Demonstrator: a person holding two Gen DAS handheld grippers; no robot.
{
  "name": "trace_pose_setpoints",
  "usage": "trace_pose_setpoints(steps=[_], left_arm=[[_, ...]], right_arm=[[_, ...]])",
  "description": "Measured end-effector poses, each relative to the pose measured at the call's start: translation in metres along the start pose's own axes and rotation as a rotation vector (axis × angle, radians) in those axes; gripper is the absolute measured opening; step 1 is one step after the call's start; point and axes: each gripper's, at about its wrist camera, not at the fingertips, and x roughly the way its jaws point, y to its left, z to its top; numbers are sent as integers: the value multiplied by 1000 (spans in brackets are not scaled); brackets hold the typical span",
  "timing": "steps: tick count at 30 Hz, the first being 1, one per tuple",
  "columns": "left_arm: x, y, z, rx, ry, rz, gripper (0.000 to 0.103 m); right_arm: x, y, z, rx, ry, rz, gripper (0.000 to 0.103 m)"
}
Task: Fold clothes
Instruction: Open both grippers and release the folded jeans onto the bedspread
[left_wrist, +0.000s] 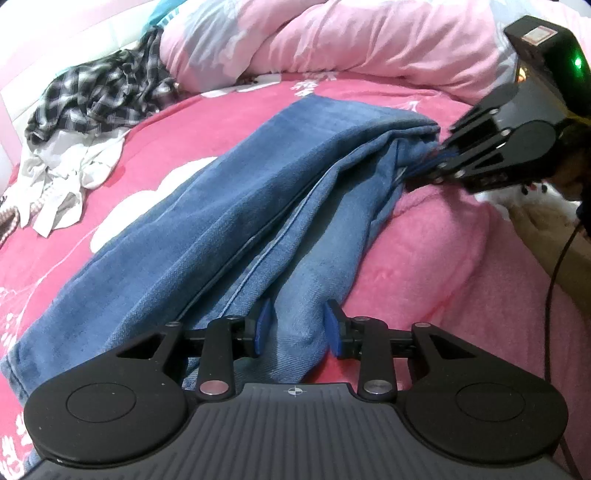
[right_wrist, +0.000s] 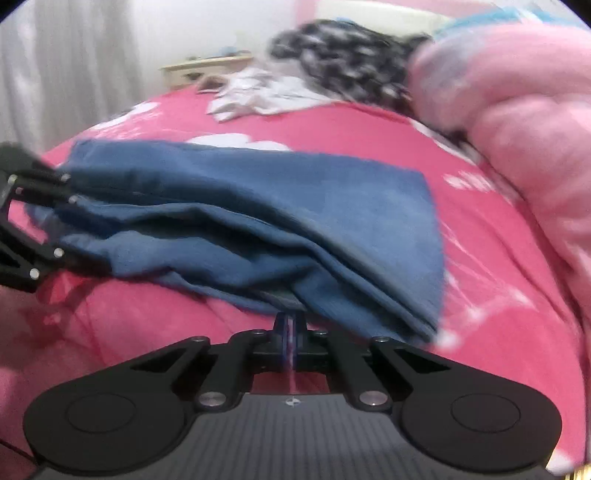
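Denim jeans (left_wrist: 229, 206) edge-to-edge between both grippers

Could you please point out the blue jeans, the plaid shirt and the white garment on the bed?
blue jeans (left_wrist: 207, 221), left wrist view, middle of the upper leg.
plaid shirt (left_wrist: 103, 96), left wrist view, centre of the crumpled heap.
white garment (left_wrist: 70, 177), left wrist view, its crumpled middle.

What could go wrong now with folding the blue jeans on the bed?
1. The right tool pinches only a thin edge of the jeans; it may slip out.
2. The left tool straddles a thick bunch of denim; layers could shift unevenly.
3. The soft pink sheet may wrinkle under the fold.
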Motion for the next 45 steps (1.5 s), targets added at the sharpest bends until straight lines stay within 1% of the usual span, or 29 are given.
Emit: trace_pose_setpoints(steps=[1, 3, 8, 9, 11, 12, 14, 15, 17, 18, 19, 20, 21, 24, 25, 27, 28, 30, 32, 34, 36, 37, 39, 40, 42, 43, 45], left_arm=[[0, 0, 0, 2, 0, 1, 33], [0, -1, 0, 4, 0, 4, 33], [1, -3, 1, 32, 5, 17, 33], [0, -4, 1, 41, 8, 19, 33], [0, -6, 1, 55, 12, 22, 33], [0, -6, 1, 59, 14, 22, 33], [1, -6, 2, 62, 17, 21, 33], [1, -6, 2, 63, 17, 20, 33], [2, -6, 1, 68, 18, 16, 33], [2, -6, 1, 71, 18, 15, 33], [2, -6, 1, 75, 19, 15, 33], [3, -6, 1, 79, 21, 15, 33], [3, -7, 1, 82, 21, 16, 33], [2, -8, 1, 88, 23, 19, 33], [2, -8, 1, 89, 23, 18, 33], [2, -8, 1, 95, 23, 16, 33], [2, -7, 1, 99, 23, 13, 33], [1, -6, 1, 103, 24, 5, 33], [1, -5, 0, 114, 24, -4, 33], [1, -4, 0, 125, 25, -13, 33], [1, -3, 0, 133, 28, -19, 33], [0, -2, 1, 133, 31, -21, 33], [0, 0, 1, 124, 34, -25, 33], [0, 1, 1, 117, 34, -27, 33], [-1, 2, 1, 105, 33, -31, 33], [-1, 2, 1, 102, 33, -32, 33], [-2, 2, 1, 103, 32, -33, 33]], right_arm=[[-8, 4, 2, -21, -26, 7, 6], [-23, 14, 6, -66, -80, 21, 6], [-11, 27, 10, -227, -64, -44, 7], [-11, 25, 10, -242, -58, -55, 7], [-22, 19, 9, -261, -83, -66, 7], [-26, 14, 9, -269, -90, -73, 10], [-35, 3, 9, -285, -104, -87, 27], [-35, -3, 9, -297, -99, -97, 30], [-34, -14, 9, -322, -86, -111, 31], [-33, -17, 10, -343, -77, -101, 32], [-32, -18, 11, -373, -71, -87, 35], [-30, -16, 12, -412, -63, -69, 40], [-26, -12, 11, -466, -51, -51, 41], [-8, 0, 4, -625, -28, -76, 42], [-2, 2, 4, -658, -26, -84, 40], [1, 2, 6, -679, -26, -76, 25], [-4, 2, 7, -695, -55, -89, 15], [-14, 1, 6, -734, -104, -112, 14], [-11, 4, -6, -825, -85, -125, 13], [1, 7, -25, -931, -42, -133, 14], [8, 9, -40, -1014, -50, -166, 15], [7, 9, -39, -1006, -41, -173, 17], [2, 6, -32, -970, -15, -176, 25], [-3, 2, -26, -937, 15, -161, 34], [-14, -10, -13, -868, 60, -134, 34], [-23, -16, -5, -822, 65, -112, 34], [-39, -27, 22, -634, 36, -48, 34]])
